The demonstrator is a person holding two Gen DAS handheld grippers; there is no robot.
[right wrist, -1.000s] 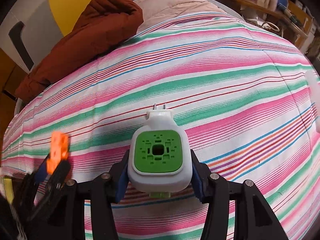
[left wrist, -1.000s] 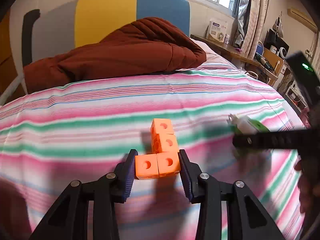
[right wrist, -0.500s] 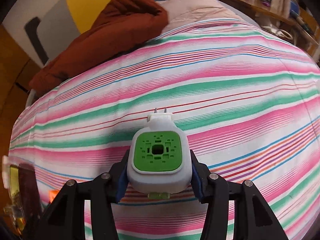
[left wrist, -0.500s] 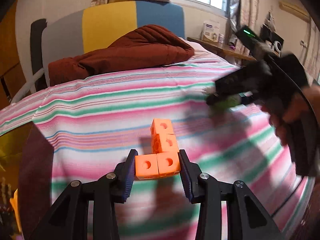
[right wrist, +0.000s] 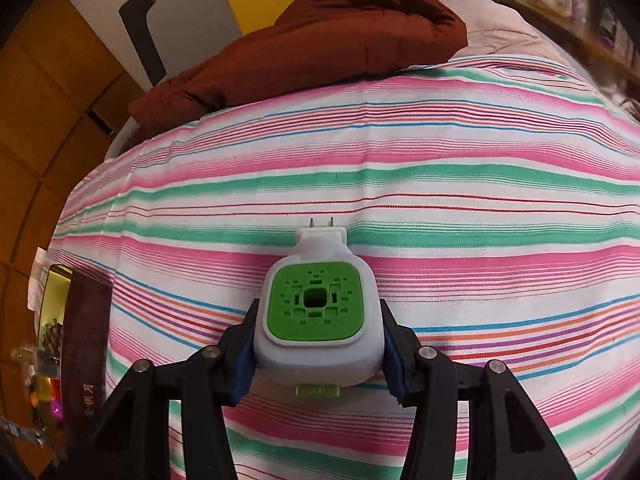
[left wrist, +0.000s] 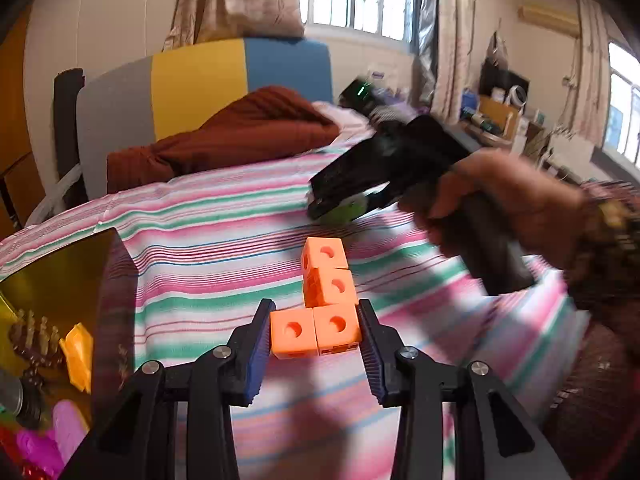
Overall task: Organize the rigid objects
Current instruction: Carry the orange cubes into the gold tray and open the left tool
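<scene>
My left gripper point(left wrist: 316, 334) is shut on an L-shaped piece of orange linking cubes point(left wrist: 326, 300), held above the striped bed. My right gripper point(right wrist: 318, 332) is shut on a white plug-in device with a green vented face point(right wrist: 316, 306), its two prongs pointing forward. In the left wrist view the right gripper point(left wrist: 340, 204) shows blurred at upper right, in a person's hand, with the green of the device point(left wrist: 346, 210) between its jaws. A dark box point(left wrist: 48, 280) with a gold inside stands at the left edge of the bed and holds several small toys.
A brown quilted blanket point(left wrist: 240, 136) lies at the head of the bed against a grey, yellow and blue headboard point(left wrist: 200, 80). The box also shows in the right wrist view point(right wrist: 86, 320) at lower left. Cluttered shelves point(left wrist: 500, 116) stand at the right by the window.
Both grippers have swung left while keeping their grips. The box has come into view at the left of both views. The right gripper has moved up and leftward in the left wrist view.
</scene>
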